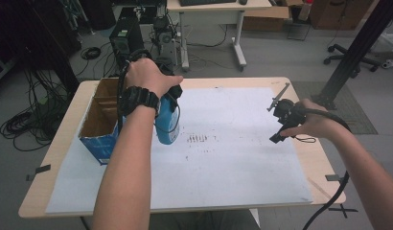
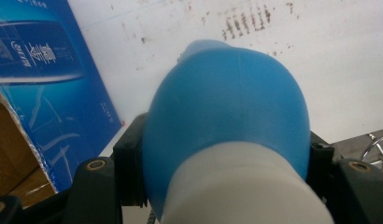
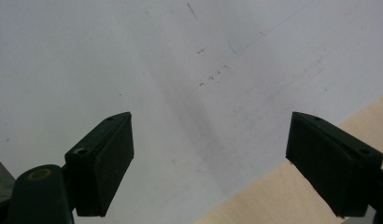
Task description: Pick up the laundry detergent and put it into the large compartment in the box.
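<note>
The blue bottle (image 1: 167, 122) hangs neck-up in our left gripper (image 2: 227, 154), just beside the open cardboard box (image 1: 101, 120) at the left of the desk (image 1: 281, 81). In the left gripper view the bottle's blue shoulder (image 2: 227, 102) and white cap (image 2: 241, 186) sit between the two black fingers (image 2: 131, 158), which press on it from both sides. The fingers are closed on the bottle at its neck end. In the high view the bottle's base appears close to the white sheet (image 1: 233, 158) that covers the desk; we cannot tell whether it touches the sheet or is clear of it.

We judge the step in hand to be the transfer of the bottle beside the box, either out of it or into it; the pictures do not settle the direction. The next move calls for a steady grip at the neck, with the bottle kept upright and clear of the box wall, which stands just to its left.

Our right gripper (image 1: 283, 120) is held above the right part of the sheet, well apart from the bottle. Its fingers (image 3: 105, 158) stand wide apart and hold nothing; between them we see bare sheet and the desk's wooden edge.
</note>
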Available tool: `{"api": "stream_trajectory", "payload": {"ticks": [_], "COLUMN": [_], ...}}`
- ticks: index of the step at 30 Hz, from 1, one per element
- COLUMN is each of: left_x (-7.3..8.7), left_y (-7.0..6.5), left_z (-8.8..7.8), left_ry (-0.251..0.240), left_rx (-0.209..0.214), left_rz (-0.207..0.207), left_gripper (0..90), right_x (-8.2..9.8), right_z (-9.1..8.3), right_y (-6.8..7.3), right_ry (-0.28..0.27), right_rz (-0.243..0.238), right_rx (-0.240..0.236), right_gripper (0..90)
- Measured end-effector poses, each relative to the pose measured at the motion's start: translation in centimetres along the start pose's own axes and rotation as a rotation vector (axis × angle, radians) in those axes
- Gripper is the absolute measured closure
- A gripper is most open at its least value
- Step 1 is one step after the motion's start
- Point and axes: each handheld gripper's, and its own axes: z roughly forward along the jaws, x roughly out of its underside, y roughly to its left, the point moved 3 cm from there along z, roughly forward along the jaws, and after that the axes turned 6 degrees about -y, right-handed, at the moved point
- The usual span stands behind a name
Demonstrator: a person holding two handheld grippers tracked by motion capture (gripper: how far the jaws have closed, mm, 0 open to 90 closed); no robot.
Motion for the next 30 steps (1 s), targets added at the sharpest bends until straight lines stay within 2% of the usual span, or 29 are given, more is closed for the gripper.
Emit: {"api": "stream_trajectory", "payload": {"ticks": [13, 30], "left_x": [-0.3, -0.4], "left_y": [0.1, 0.0], "left_z": [-1.9, -3.8], "left_ry": [-0.011, -0.014], "left_rx": [-0.037, -0.028], "left_rz": [-0.004, -0.017], "left_gripper": [37.2, 37.2], "right_x": [-0.1, 0.0], "right_z": [-0.3, -0.5], "right_y": [-0.2, -0.3], "right_ry": [-0.006, -0.005], "right_rz": [0.000, 0.001], "right_rx": [0.005, 0.008], "right_gripper": [15.2, 15.2]}}
